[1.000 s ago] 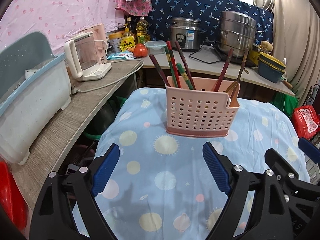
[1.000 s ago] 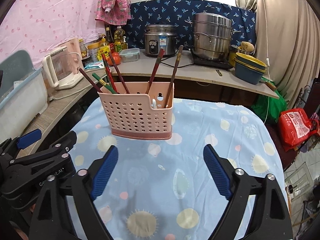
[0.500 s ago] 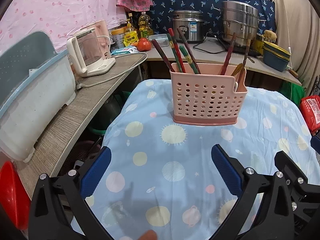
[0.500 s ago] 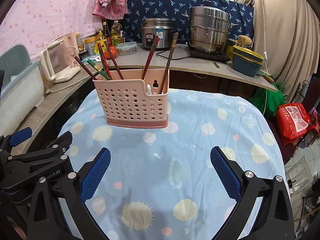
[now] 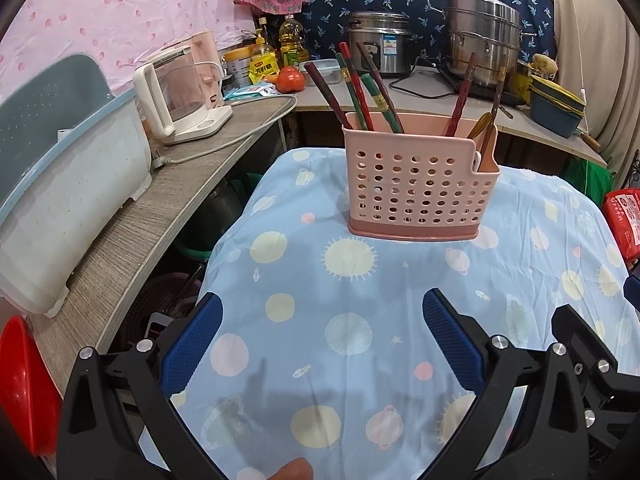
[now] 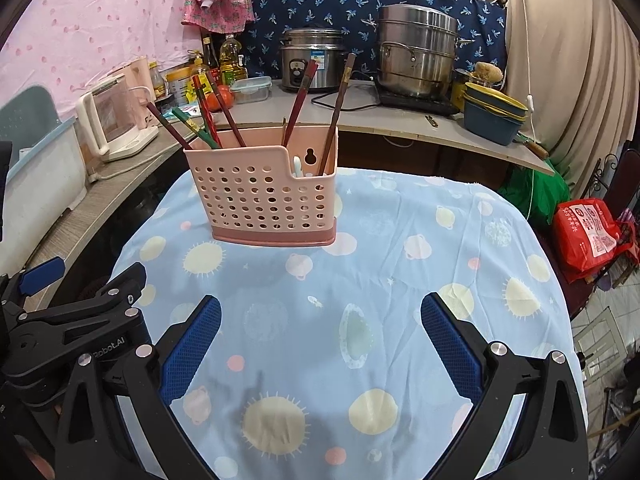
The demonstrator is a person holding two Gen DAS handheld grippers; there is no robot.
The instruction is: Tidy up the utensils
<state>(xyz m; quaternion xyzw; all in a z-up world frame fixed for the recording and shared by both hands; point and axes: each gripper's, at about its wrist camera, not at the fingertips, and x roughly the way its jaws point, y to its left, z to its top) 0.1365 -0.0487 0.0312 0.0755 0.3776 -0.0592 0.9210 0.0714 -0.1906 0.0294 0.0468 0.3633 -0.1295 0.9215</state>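
A pink perforated utensil holder (image 5: 420, 184) (image 6: 266, 196) stands upright on a round table with a blue sun-print cloth (image 5: 352, 320) (image 6: 360, 272). Several red, green and brown chopsticks (image 5: 356, 92) (image 6: 204, 120) lean out of its wider compartment. Two more chopsticks (image 6: 338, 108) and a spoon handle (image 5: 478, 126) stick up from the narrower one. My left gripper (image 5: 322, 332) hovers open over the cloth in front of the holder, nothing between its blue pads. My right gripper (image 6: 320, 334) is likewise open and empty, right of the left gripper (image 6: 60, 320).
A curved counter (image 5: 160, 200) along the left carries a white bin (image 5: 60, 200), a kettle (image 5: 176, 96), bottles and a tomato. Behind stand a rice cooker (image 6: 312, 60), a steel steamer (image 6: 418, 52) and stacked bowls (image 6: 494, 114). A red bag (image 6: 588, 232) lies right of the table.
Both grippers' jaws have spread wider. Both views have tilted slightly, so the holder sits a little lower and the table appears a bit farther.
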